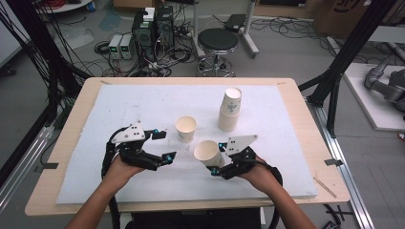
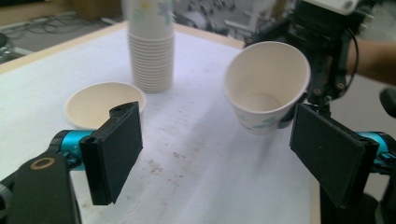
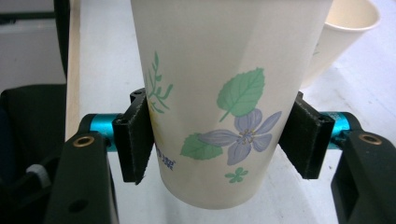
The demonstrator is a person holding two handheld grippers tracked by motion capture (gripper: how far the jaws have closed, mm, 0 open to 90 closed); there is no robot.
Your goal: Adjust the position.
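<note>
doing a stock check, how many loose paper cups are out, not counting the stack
2: one cup upright mid-table, another cup tilted in the right gripper. The stack holds more nested cups.

right gripper (image 1: 216, 158) gripping tilted paper cup (image 1: 208, 152)

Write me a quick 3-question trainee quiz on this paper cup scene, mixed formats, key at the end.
1. True or false: the right gripper has a flowered paper cup between its jaws.
2. Multiple choice: in the high view, where is the stack of cups relative to the single upright cup? A) nearer the person, B) farther from the person and to its right, C) directly left of it.
3. Fill in: the left gripper has its jaws ____, with nothing between them.

Key: 1 true; 2 B; 3 open.
</note>
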